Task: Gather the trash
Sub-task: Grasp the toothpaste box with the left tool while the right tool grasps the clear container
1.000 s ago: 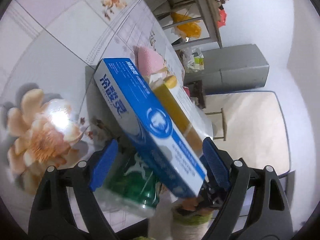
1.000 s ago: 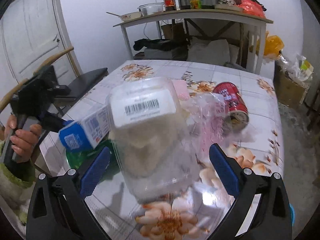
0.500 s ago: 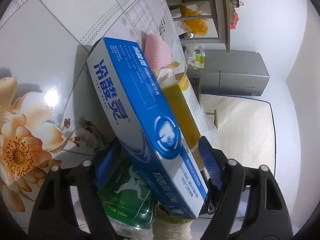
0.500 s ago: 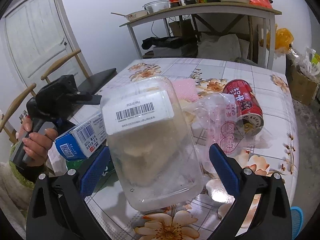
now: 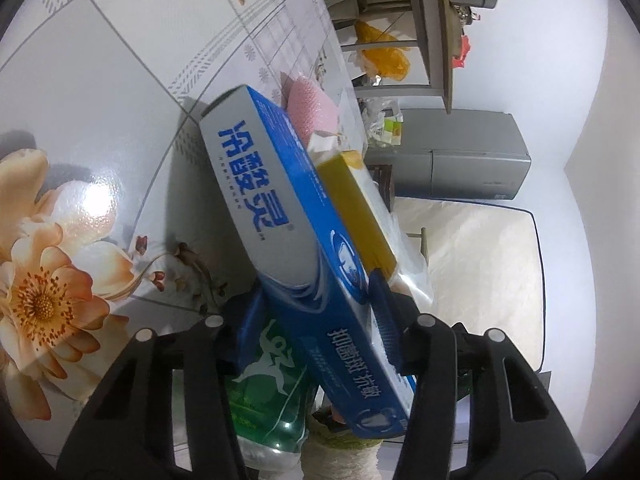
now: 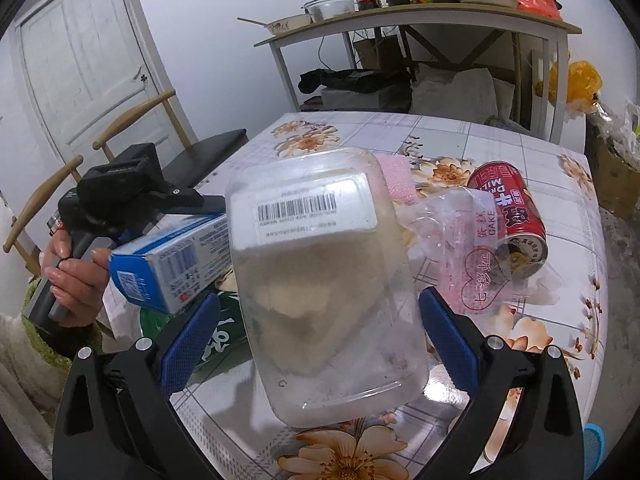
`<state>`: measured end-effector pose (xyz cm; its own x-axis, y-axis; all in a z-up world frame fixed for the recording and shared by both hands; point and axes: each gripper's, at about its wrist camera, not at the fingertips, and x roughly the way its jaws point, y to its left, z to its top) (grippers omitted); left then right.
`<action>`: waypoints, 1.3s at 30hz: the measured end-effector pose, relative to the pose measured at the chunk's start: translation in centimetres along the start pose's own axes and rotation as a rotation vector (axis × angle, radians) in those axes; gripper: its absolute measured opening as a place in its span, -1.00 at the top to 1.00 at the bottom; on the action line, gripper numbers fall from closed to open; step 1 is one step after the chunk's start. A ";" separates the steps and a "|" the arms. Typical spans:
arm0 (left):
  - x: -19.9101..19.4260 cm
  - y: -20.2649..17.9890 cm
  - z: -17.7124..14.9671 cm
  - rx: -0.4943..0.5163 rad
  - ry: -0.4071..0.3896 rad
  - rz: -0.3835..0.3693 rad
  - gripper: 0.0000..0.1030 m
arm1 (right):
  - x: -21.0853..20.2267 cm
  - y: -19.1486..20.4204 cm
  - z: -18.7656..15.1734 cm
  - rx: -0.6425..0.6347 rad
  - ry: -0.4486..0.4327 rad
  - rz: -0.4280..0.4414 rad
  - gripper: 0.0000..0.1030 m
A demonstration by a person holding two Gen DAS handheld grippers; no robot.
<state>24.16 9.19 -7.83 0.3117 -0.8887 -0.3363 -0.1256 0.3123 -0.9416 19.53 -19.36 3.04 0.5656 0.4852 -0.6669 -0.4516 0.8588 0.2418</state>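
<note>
Left gripper (image 5: pixel 316 312): jaws just closed in, blue toothpaste box (image 5: pixel 280 216) clamped between pads, above floral table (image 5: pixel 100 72).
Right gripper (image 6: pixel 320 332): clear plastic tub (image 6: pixel 324 280) gripped, held over table.
Red can (image 6: pixel 512 220): lying on table, beside cake wrapper (image 6: pixel 472 264).

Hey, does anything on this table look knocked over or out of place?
Yes: the red can lies tipped on its side on the floral table, open end facing the camera, beside a crumpled clear cake wrapper.
</note>
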 end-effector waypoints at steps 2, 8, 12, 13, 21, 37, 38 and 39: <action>-0.2 -0.1 -0.1 0.008 -0.005 -0.007 0.16 | 0.0 0.2 -0.1 -0.007 0.001 -0.018 -0.80; -0.5 -0.4 -0.4 0.027 -0.021 -0.020 0.21 | -0.1 0.4 -0.2 0.003 0.005 -0.057 -0.61; -1.0 -0.4 -0.8 0.037 -0.029 -0.029 0.26 | -0.3 0.7 -0.3 0.002 -0.004 -0.078 -0.59; -1.2 -0.4 -0.9 0.039 -0.032 -0.032 0.26 | -0.4 0.8 -0.4 0.003 -0.007 -0.080 -0.59; -2.3 -1.1 -1.4 0.057 -0.061 -0.053 0.28 | -1.5 0.8 -0.2 0.032 -0.046 -0.100 -0.57; -5.2 -3.7 -3.2 0.137 -0.129 -0.083 0.29 | -4.6 1.4 0.0 0.087 -0.137 -0.086 -0.56; -5.2 -3.9 -3.3 0.140 -0.130 -0.084 0.30 | -5.0 1.3 0.0 0.092 -0.147 -0.082 -0.56; -5.4 -4.2 -3.4 0.146 -0.131 -0.086 0.30 | -5.5 1.3 0.1 0.099 -0.160 -0.075 -0.56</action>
<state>19.78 11.50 -2.05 0.4367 -0.8658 -0.2442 0.0419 0.2907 -0.9559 15.90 -20.89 7.07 0.7013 0.4322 -0.5669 -0.3385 0.9018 0.2687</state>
